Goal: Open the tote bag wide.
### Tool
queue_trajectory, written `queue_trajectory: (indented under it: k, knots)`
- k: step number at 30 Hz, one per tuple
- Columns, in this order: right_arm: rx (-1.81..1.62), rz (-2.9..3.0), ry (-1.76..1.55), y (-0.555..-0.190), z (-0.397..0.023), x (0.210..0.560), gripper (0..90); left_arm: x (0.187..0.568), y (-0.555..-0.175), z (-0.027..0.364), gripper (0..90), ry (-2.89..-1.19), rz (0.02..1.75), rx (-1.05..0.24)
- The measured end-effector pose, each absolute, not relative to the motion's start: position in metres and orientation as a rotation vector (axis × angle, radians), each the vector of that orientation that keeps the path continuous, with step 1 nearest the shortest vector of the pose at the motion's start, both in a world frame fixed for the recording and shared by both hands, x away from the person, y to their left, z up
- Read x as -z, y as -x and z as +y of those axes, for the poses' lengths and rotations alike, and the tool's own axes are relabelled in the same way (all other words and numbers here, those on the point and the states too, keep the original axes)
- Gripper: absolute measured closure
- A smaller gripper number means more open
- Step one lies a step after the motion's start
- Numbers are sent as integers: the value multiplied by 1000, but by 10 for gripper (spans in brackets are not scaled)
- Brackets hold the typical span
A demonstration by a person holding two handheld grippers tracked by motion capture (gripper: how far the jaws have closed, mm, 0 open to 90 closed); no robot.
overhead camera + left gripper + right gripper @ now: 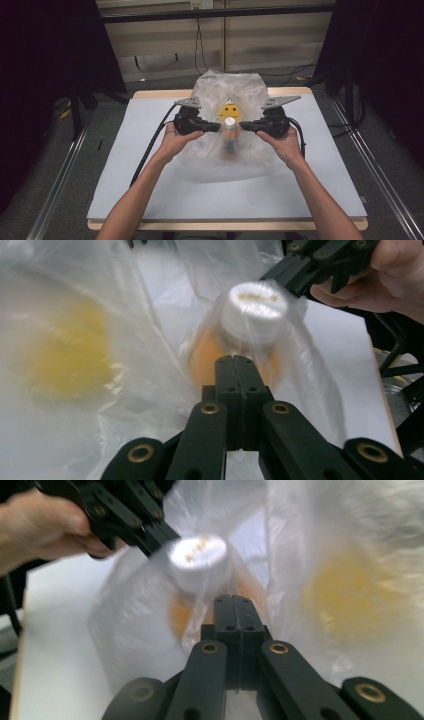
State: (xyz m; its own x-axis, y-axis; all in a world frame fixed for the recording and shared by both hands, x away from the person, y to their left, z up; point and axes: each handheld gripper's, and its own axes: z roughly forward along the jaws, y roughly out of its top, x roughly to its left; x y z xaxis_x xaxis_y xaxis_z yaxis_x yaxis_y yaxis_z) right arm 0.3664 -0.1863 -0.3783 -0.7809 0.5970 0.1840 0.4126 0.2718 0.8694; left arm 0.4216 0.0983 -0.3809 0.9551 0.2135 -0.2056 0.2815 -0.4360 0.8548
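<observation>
Pinching thin clear plastic bag (215,90) over white-capped orange bottle (230,131); left gripper (218,127) and right gripper (242,126) jaws squeezed tight.

Both hand-held grippers, L (218,127) & R (242,125), jaws closed, tips facing inward, forearms stretched fwd.

Tabletop (150,165) pale grey-blue sheet over a light wood board, wood edge showing at front and far side. Floor (65,195) grey, carpet-like. Metal rails (60,180) run along the floor on both sides of the table. Black curtains (45,60) hang at left and right, dark stands before them. Back wall (165,35) beige panels, a black bar (215,14) across it, a socket (201,4) up top with cables (199,45) dropping to the floor. Light falls brightest on the table, edges dim
</observation>
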Motion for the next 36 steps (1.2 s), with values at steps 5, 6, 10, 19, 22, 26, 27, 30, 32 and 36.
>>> queue_trajectory:
  k: [5, 6, 10, 19, 22, 26, 27, 30, 32, 36]
  knots:
    - [-1516, 2399, -923, -362, -186, 377, 900, 377, -413, 98, 900, -2056, 309, 83]
    - [-1510, 2405, -923, -361, -186, 378, 900, 379, -412, 97, 900, -2067, 310, 85]
    - [-1470, 2429, -929, -357, -183, 390, 900, 390, -407, 94, 900, -2095, 315, 85]
    - [-1390, 2495, -982, -356, -185, 422, 900, 428, -406, 102, 900, -2183, 371, 110]
    - [-1377, 2487, -998, -357, -185, 430, 900, 438, -409, 104, 900, -2200, 378, 122]
    - [-1359, 2487, -1048, -363, -189, 445, 900, 456, -409, 106, 900, -2215, 410, 134]
    - [-1354, 2496, -1054, -364, -189, 449, 900, 460, -409, 106, 900, -2218, 424, 144]
    - [-1323, 2505, -1067, -365, -189, 456, 900, 474, -411, 108, 900, -2257, 440, 147]
    - [-1307, 2508, -1088, -366, -191, 462, 900, 479, -412, 108, 900, -2314, 451, 130]
    - [-1235, 2537, -1101, -366, -191, 471, 900, 486, -413, 111, 900, -2264, 478, 161]
